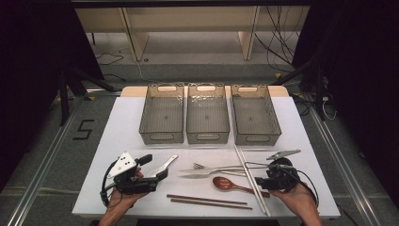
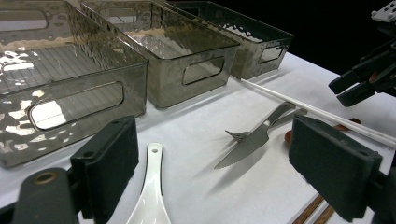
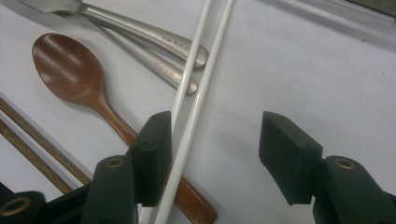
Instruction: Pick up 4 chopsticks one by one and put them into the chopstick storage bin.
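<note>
Lower left of the high view: left gripper (image 1: 157, 168), jaws spread, white spoon (image 1: 162, 165) lying between them, untouched.
Centre: knife (image 1: 207, 175) and fork (image 1: 214, 166) side by side; wooden spoon (image 1: 230, 184) below them.
Lower right: right gripper (image 1: 259, 181), jaws partly spread, straddling white chopsticks (image 3: 189, 116) without pinching.

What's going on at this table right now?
A person holds a gripper in each hand over cutlery laid out before three empty bins. The right gripper straddles the white chopsticks, which cross a wooden spoon; its jaws are open around them, not yet pressing. The left gripper hovers open above a white spoon. Nothing is lifted.
</note>
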Demonstrator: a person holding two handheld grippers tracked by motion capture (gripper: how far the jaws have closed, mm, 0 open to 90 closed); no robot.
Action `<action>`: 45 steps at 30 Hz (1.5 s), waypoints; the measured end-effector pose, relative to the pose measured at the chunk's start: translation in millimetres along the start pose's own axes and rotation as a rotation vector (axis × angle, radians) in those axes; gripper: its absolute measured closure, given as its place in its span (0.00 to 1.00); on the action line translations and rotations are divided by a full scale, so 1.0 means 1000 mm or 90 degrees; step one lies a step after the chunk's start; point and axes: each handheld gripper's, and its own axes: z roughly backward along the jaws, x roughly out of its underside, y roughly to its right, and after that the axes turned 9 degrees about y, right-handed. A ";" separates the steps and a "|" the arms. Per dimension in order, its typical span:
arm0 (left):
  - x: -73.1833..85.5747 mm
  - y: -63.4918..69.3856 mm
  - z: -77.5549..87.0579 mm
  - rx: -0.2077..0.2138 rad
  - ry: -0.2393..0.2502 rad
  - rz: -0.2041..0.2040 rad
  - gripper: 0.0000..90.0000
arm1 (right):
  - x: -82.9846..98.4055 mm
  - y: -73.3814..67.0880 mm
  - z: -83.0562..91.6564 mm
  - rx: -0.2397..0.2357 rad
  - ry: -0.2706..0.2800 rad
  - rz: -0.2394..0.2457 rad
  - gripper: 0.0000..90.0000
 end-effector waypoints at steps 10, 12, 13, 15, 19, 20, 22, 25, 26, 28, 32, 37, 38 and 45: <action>0.000 0.000 0.000 0.002 0.001 -0.001 0.18 | 0.000 -0.004 -0.013 -0.014 -0.030 -0.008 0.62; 0.000 0.000 0.000 0.002 0.001 -0.002 0.17 | -0.001 -0.005 -0.016 -0.014 -0.039 -0.007 0.64; 0.000 0.000 0.000 0.002 0.001 -0.002 0.17 | -0.001 -0.005 -0.017 -0.014 -0.042 -0.006 0.65; 0.000 0.000 0.000 0.003 0.001 -0.001 0.18 | -0.002 -0.006 -0.019 -0.011 -0.047 -0.007 0.67; 0.000 0.000 0.000 0.001 0.001 -0.001 0.17 | -0.002 -0.004 -0.023 -0.012 -0.064 -0.009 0.70; 0.000 0.000 0.000 0.001 0.001 0.000 0.17 | -0.002 -0.004 -0.024 -0.014 -0.068 -0.012 0.72; 0.000 0.000 0.000 0.002 0.001 -0.001 0.17 | -0.002 -0.003 -0.026 -0.010 -0.072 -0.014 0.73; 0.000 0.000 0.000 0.002 0.000 -0.001 0.17 | -0.003 -0.004 -0.028 -0.008 -0.084 -0.009 0.76; 0.000 0.000 0.000 0.002 0.000 -0.001 0.18 | -0.003 -0.005 -0.028 -0.003 -0.086 -0.007 0.78; 0.000 0.000 0.000 0.002 0.000 -0.002 0.18 | -0.004 -0.006 -0.028 0.007 -0.092 -0.002 0.82; 0.000 0.000 0.000 0.002 0.001 0.000 0.18 | -0.003 -0.002 -0.028 0.008 -0.089 -0.021 0.89; 0.000 -0.001 -0.001 0.003 0.000 0.002 0.17 | -0.002 -0.001 -0.028 0.010 -0.085 -0.031 0.91; 0.000 -0.001 -0.001 0.004 0.001 0.004 0.18 | -0.002 0.001 -0.028 0.005 -0.083 -0.040 0.93; -0.001 -0.001 0.000 0.003 0.002 0.001 0.18 | -0.001 0.005 -0.026 -0.007 -0.077 -0.049 0.94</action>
